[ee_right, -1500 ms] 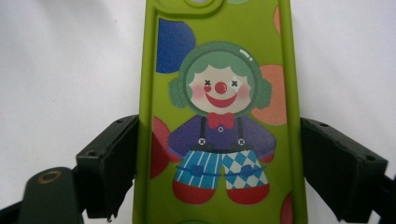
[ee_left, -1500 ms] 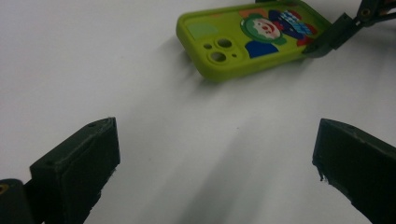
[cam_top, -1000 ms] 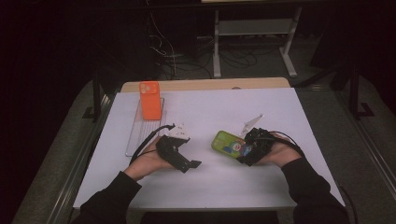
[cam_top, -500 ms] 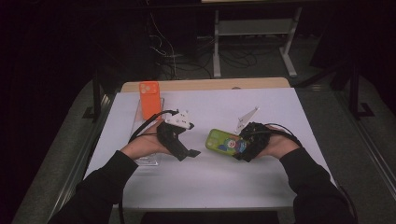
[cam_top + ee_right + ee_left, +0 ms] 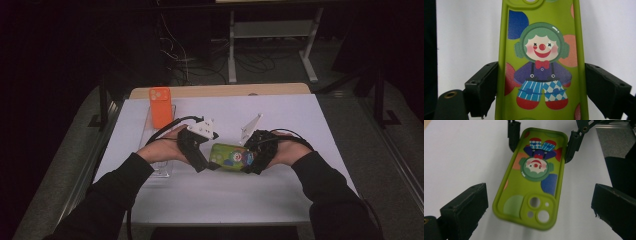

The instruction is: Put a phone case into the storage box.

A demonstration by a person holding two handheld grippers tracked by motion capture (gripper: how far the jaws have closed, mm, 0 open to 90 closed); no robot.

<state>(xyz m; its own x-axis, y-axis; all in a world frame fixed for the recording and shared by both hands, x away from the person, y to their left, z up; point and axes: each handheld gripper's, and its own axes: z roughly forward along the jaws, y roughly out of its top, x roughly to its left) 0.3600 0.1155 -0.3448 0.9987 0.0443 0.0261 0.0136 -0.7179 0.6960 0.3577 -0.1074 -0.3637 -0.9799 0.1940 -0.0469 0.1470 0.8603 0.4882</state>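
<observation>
A green phone case (image 5: 227,156) printed with a clown hangs level over the white table (image 5: 300,115). My right gripper (image 5: 251,160) is shut on it, and in the right gripper view both jaws press the long sides of the case (image 5: 541,50) near the clown's feet. My left gripper (image 5: 204,162) is open at the other end. In the left gripper view its jaws stand wide on either side of the camera-cutout end of the case (image 5: 534,182), with a gap on each side. The right gripper's fingers (image 5: 512,132) show at the top of that view.
An orange phone case (image 5: 160,106) stands upright at the back left, on a clear plastic holder (image 5: 161,167) that runs along the table's left side. A metal frame and cables lie beyond the far edge. The table's right half is bare white.
Both hands have moved away from the person and closer together. The green case has travelled left with the right gripper, and the left gripper has turned so its jaws flank the case's end.
</observation>
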